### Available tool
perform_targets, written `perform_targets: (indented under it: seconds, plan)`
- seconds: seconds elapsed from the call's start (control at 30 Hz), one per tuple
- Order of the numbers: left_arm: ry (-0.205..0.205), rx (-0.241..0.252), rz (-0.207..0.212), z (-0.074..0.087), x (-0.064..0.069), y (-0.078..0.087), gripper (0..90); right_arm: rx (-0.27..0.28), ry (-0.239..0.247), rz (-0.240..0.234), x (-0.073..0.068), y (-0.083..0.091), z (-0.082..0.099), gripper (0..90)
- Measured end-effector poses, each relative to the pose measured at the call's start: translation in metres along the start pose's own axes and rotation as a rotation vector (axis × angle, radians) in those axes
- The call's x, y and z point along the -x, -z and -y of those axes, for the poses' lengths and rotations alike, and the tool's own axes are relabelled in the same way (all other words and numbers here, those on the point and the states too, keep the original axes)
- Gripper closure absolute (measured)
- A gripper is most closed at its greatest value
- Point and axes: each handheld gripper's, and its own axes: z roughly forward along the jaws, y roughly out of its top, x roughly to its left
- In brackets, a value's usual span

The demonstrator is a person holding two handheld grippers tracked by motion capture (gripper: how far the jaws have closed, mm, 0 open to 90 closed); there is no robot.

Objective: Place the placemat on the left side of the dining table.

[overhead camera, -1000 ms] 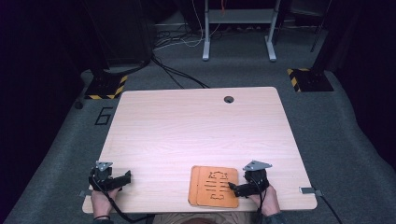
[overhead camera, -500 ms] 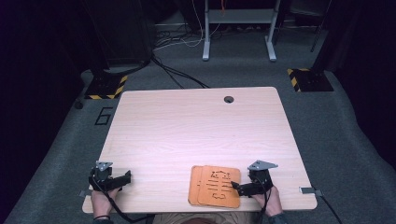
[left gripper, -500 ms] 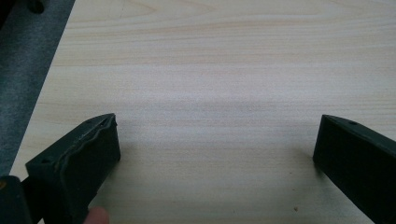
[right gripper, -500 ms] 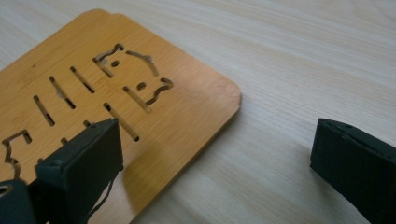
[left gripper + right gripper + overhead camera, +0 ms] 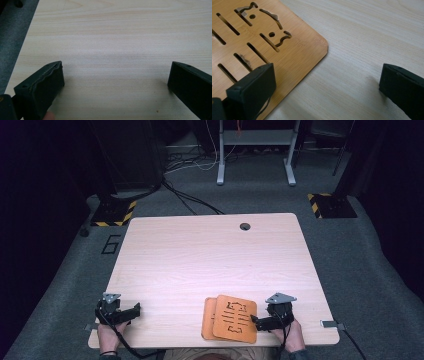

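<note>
Your right gripper (image 5: pixel 256 321) was spread wide at the near edge of the counter (image 5: pixel 210 260), one jaw over the top wooden board (image 5: pixel 235 318), which lay askew on a second board (image 5: pixel 208 318). Your left gripper (image 5: pixel 136 310) sat well apart near the left corner, jaws spread over bare wood.

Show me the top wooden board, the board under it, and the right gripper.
top wooden board (image 5: pixel 235 319), high view, its slotted face
lower board (image 5: pixel 207 317), high view, its exposed left strip
right gripper (image 5: pixel 256 321), high view, between its fingertips
</note>
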Motion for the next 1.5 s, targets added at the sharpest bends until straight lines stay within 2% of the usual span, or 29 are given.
perform_targets:
  seconds: [0.1,0.2,0.27,0.43,0.67,0.7,0.73,0.87,0.9,0.93,1.13,1.37,1.5]
  plan:
    - [0.002,-0.012,0.006,0.000,0.002,0.002,0.0,0.002,-0.002,0.000,0.000,0.000,0.000,0.0]
    - [-0.008,-0.014,0.034,-0.002,0.008,0.005,0.4,0.002,-0.002,0.000,0.000,0.000,0.000,0.0]
    - [-0.033,-0.006,0.045,-0.005,0.016,0.009,0.6,0.002,-0.003,0.000,0.000,0.000,0.000,0.0]
    - [-0.076,0.007,0.127,-0.015,0.037,0.020,1.5,0.006,-0.006,0.001,0.000,0.000,0.001,0.1]
    - [-0.131,0.028,0.186,-0.024,0.063,0.031,1.2,0.010,-0.006,0.001,0.000,0.000,0.001,0.1]
    - [-0.131,0.028,0.186,-0.024,0.063,0.031,0.9,0.010,-0.006,0.001,0.000,0.000,0.001,0.1]
    - [-0.136,0.030,0.205,-0.027,0.068,0.032,1.0,0.010,-0.007,0.001,0.000,0.000,0.001,0.1]
    - [-0.167,0.030,0.237,-0.030,0.083,0.033,1.0,0.010,-0.006,0.001,0.000,0.000,0.001,0.1]
    - [-0.181,0.029,0.256,-0.031,0.091,0.034,1.0,0.010,-0.007,0.001,0.000,0.000,0.001,0.1]
    - [-0.181,0.029,0.256,-0.031,0.091,0.034,1.0,0.010,-0.007,0.001,0.000,0.000,0.001,0.1]
    - [-0.207,0.027,0.316,-0.034,0.112,0.033,1.2,0.009,-0.007,0.002,0.000,0.000,0.001,0.1]
    - [-0.262,0.003,0.373,-0.036,0.135,0.031,1.3,0.010,-0.008,0.005,0.000,0.000,0.001,0.1]
    - [-0.275,-0.002,0.405,-0.038,0.145,0.030,1.4,0.010,-0.007,0.006,0.000,-0.001,0.001,0.1]
